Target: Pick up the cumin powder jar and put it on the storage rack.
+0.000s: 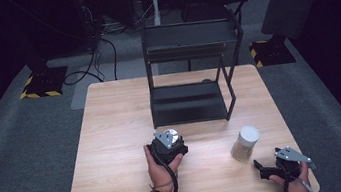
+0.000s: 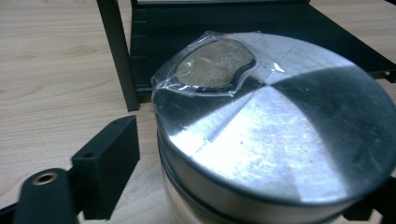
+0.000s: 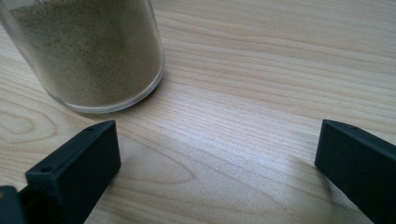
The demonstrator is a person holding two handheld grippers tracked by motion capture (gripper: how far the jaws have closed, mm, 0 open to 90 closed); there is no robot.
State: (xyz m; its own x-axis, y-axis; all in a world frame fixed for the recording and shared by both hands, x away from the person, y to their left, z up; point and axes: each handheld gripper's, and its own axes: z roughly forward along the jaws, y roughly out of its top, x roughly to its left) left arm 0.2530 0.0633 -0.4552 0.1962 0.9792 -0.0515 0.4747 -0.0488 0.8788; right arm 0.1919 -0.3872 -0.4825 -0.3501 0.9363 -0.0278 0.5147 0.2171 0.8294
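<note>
A jar with a shiny metal lid (image 2: 280,140) stands on the wooden table (image 1: 113,134), just in front of the black rack. A taped plastic window on the lid shows brownish contents. My left gripper (image 2: 252,158) straddles this jar; a thin strip of table shows between its left finger (image 2: 109,163) and the jar's wall, and the right finger is mostly hidden behind the lid. From above, the left gripper (image 1: 167,144) covers most of the jar (image 1: 178,134). My right gripper (image 3: 217,149) is open above bare wood, near a clear jar of tan powder (image 3: 88,51).
A black two-shelf metal rack (image 1: 190,73) stands at the table's far middle; its leg (image 2: 116,56) rises just beyond the metal-lidded jar. The white-lidded powder jar (image 1: 245,142) sits between the rack and my right gripper (image 1: 263,168), near the table's right front corner.
</note>
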